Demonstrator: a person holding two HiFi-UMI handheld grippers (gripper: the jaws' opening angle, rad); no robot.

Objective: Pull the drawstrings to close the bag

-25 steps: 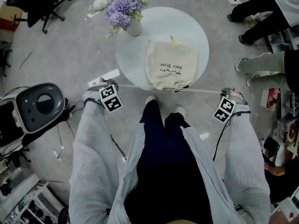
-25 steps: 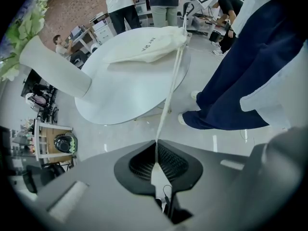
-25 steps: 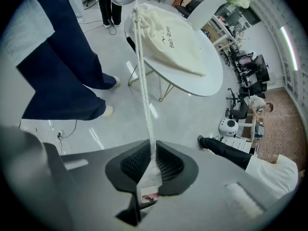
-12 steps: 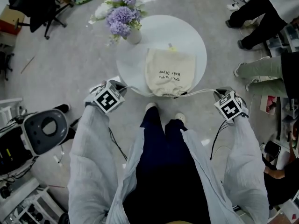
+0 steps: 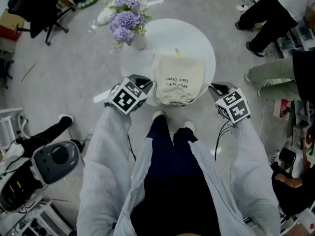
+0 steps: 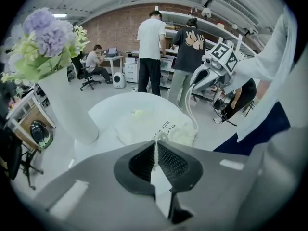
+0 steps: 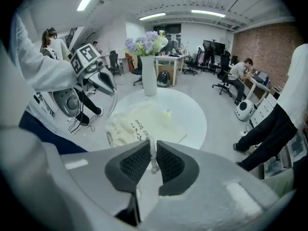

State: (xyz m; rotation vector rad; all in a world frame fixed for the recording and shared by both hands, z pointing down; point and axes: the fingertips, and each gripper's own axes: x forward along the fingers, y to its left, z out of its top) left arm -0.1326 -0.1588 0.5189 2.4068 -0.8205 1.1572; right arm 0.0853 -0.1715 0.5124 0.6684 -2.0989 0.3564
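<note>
A cream drawstring bag [image 5: 177, 77] with dark print lies on the round white table [image 5: 197, 38], its gathered mouth at the near edge. My left gripper [image 5: 143, 84] hovers just left of the mouth, shut on the left white drawstring [image 6: 155, 147]. To the right of the mouth, my right gripper [image 5: 215, 88] is shut on the right drawstring [image 7: 153, 156], which hangs in a slack loop [image 5: 204, 93] back to the bag. In the left gripper view the bag [image 6: 149, 126] lies just beyond the jaws. The right gripper view shows the bag [image 7: 142, 124] and the left gripper [image 7: 102, 79].
A white vase of purple flowers [image 5: 127, 19] stands on the table's far left rim. The person's feet [image 5: 172, 118] stand at the near edge of the table. Other people stand at the right [image 5: 268, 18]. A grey machine [image 5: 51, 163] sits on the floor at the lower left.
Both grippers have come inward from wide apart to either side of the bag's mouth. The drawstrings, taut a second ago, now hang slack.
</note>
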